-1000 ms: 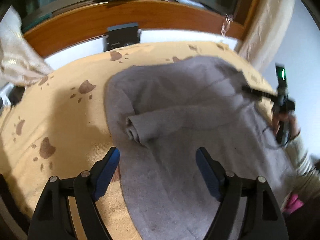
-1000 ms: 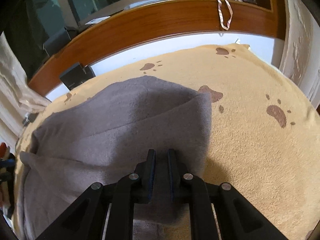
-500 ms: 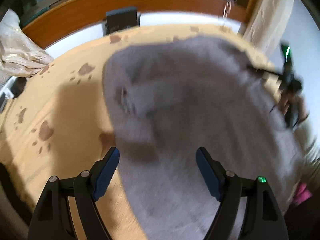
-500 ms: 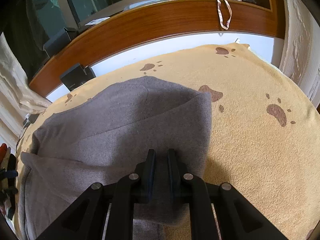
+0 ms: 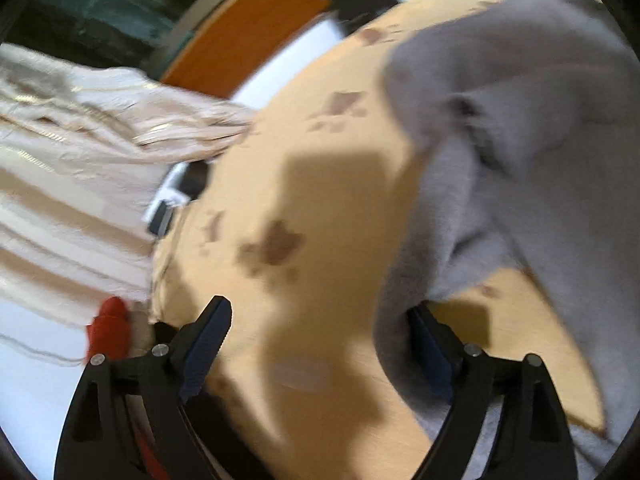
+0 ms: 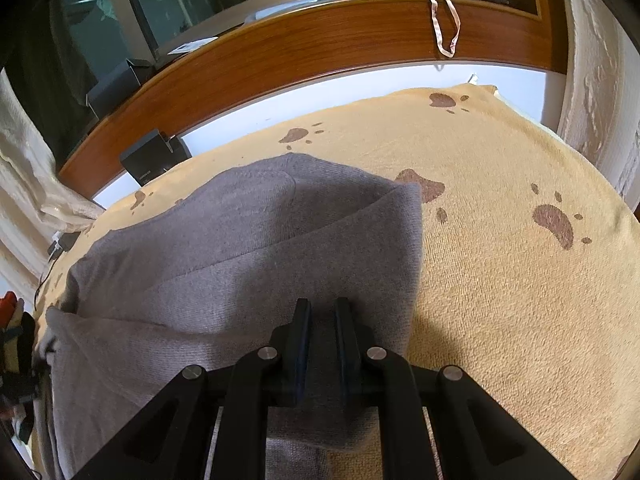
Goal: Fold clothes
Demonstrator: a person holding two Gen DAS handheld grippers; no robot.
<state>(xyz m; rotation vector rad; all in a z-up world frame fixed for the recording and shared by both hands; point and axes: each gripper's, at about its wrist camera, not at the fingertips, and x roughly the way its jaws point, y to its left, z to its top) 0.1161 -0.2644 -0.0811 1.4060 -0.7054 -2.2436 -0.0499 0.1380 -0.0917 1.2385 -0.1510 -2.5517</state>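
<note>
Still, with the right tongs (image 6: 322, 316) pinched on the grey sweater (image 6: 248, 248) and the left tongs (image 5: 320, 344), just widening, empty, its hem could slip crooked.

Grey sweater (image 6: 248, 264); tan blanket (image 6: 500, 300), brown pawprints.

Loads of open room on the right half of the yellow blanket (image 6: 520, 300), nothing sitting on it there. The grey sweater (image 6: 240, 260) takes up the left side. Far edge is boxed in by the wooden headboard (image 6: 320, 52) with a black box (image 6: 154, 156) right against it, and a cream curtain (image 5: 80, 140) crowds the left edge.
</note>
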